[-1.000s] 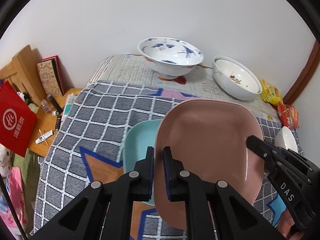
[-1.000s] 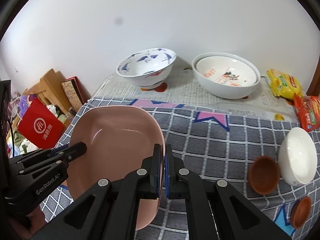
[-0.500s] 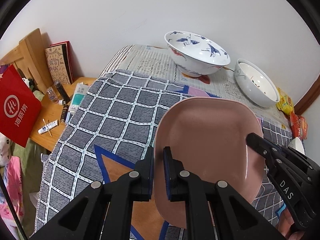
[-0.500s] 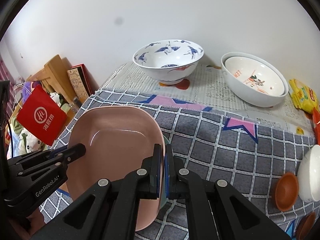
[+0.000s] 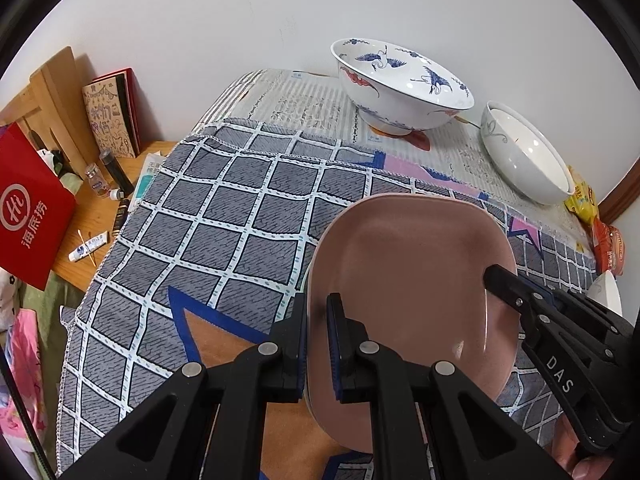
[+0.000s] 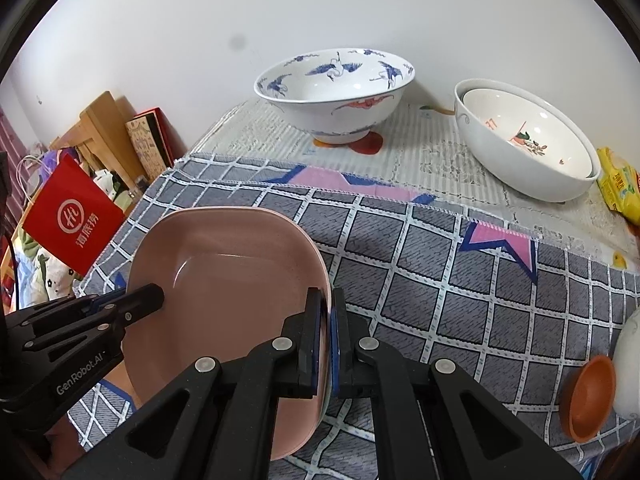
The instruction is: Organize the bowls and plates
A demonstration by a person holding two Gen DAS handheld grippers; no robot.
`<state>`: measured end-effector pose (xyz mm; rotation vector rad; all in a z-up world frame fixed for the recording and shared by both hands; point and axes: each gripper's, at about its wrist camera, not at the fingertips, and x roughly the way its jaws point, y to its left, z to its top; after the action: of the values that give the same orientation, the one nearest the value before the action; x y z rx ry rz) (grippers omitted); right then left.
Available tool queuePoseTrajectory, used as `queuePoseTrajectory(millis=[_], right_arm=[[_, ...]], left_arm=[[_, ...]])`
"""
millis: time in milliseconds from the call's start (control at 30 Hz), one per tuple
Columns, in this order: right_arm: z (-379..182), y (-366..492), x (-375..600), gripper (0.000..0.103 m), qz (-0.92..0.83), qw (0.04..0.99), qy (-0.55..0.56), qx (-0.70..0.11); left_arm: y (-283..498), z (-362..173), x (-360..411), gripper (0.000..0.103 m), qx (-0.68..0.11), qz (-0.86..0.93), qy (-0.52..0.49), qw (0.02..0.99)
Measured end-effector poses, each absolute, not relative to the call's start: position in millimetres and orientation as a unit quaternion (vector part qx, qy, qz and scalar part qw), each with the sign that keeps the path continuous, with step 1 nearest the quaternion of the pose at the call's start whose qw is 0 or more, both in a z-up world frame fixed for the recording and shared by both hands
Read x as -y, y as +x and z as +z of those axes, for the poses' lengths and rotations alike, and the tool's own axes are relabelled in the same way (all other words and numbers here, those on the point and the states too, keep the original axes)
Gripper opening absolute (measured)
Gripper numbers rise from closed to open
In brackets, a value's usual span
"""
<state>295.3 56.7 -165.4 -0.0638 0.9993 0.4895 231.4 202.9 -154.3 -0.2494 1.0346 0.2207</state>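
A pink rounded-square plate (image 5: 408, 280) is held by both grippers above the checked cloth (image 5: 224, 216). My left gripper (image 5: 317, 320) is shut on the plate's left rim. My right gripper (image 6: 327, 312) is shut on its right rim; the plate also shows in the right wrist view (image 6: 224, 280). A thin pale rim shows just under the pink plate; a teal plate lay there in the earlier frames. A blue-crane bowl (image 6: 334, 92) and nested white bowls (image 6: 528, 140) stand at the back of the table.
A small brown dish (image 6: 588, 396) and a white bowl (image 6: 630, 364) sit at the right on the cloth. Snack packets (image 6: 620, 188) lie at the far right. A low wooden side table (image 5: 96, 216) with bottles, books and a red bag (image 5: 28, 208) stands to the left.
Both grippers have carried the pink plate leftward over the teal plate, which is now almost fully covered. Both grips stay shut on the rims.
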Motion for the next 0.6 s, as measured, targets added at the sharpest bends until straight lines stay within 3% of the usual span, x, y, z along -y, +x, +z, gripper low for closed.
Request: queuePoseTrajectory(millis=[133, 267, 600], right_arm=[[-171.1, 297.3, -59.7, 0.006, 0.233, 0.847, -0.041, -0.476], [-171.0, 297.9, -61.0, 0.012, 0.241, 0.846, -0.048, -0.474], [-169.5, 282.8, -49.0, 0.014, 0.244, 0.843, -0.052, -0.478]], left_arm=[[233.8, -153.4, -202.7, 0.011, -0.493, 0.1, -0.117, 0.856], [232.9, -152.4, -201.6, 0.024, -0.498, 0.095, -0.118, 0.854], [219.9, -139.2, -190.4, 0.025, -0.496, 0.101, -0.104, 0.856]])
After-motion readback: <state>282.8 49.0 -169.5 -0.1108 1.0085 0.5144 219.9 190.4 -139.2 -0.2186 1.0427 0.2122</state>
